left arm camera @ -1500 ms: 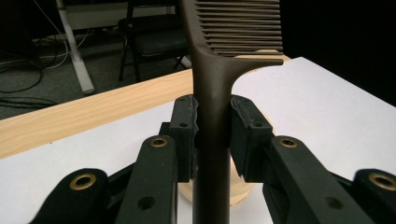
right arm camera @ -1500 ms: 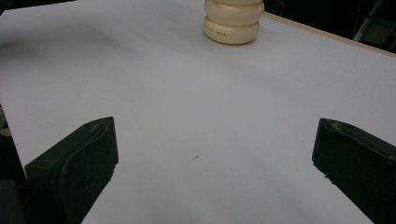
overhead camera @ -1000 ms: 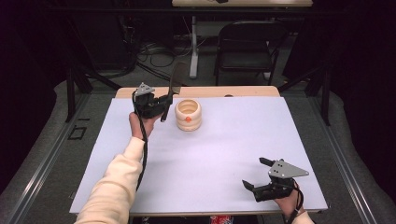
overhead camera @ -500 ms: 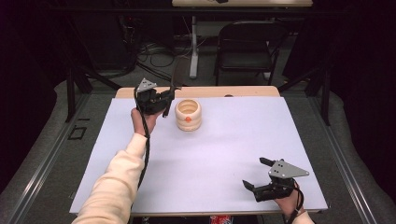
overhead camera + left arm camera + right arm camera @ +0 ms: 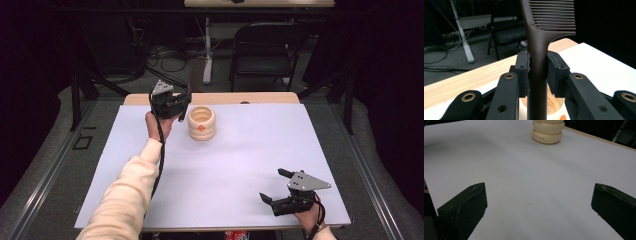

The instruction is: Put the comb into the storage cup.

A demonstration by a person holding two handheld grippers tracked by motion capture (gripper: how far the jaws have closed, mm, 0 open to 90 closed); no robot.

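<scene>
Jaws spread wide above the white table (image 5: 529,185); a cream ridged pot (image 5: 547,131) stands far off.

on the worktop (image 5: 220,165) a ringed cup (image 5: 201,123) stands toward the far edge, left of the middle, and the left claw (image 5: 176,106) sits just beside it on its left, raised off the surface, with a comb (image 5: 541,37) pinched upright between its jaws above the cup's mouth. the right claw (image 5: 280,192) lies at the near right corner, well apart from the cup, its jaws spread wide over bare worktop. behind the worktop a chair (image 5: 262,50) stands on the floor, right of a desk leg (image 5: 207,50).
</scene>
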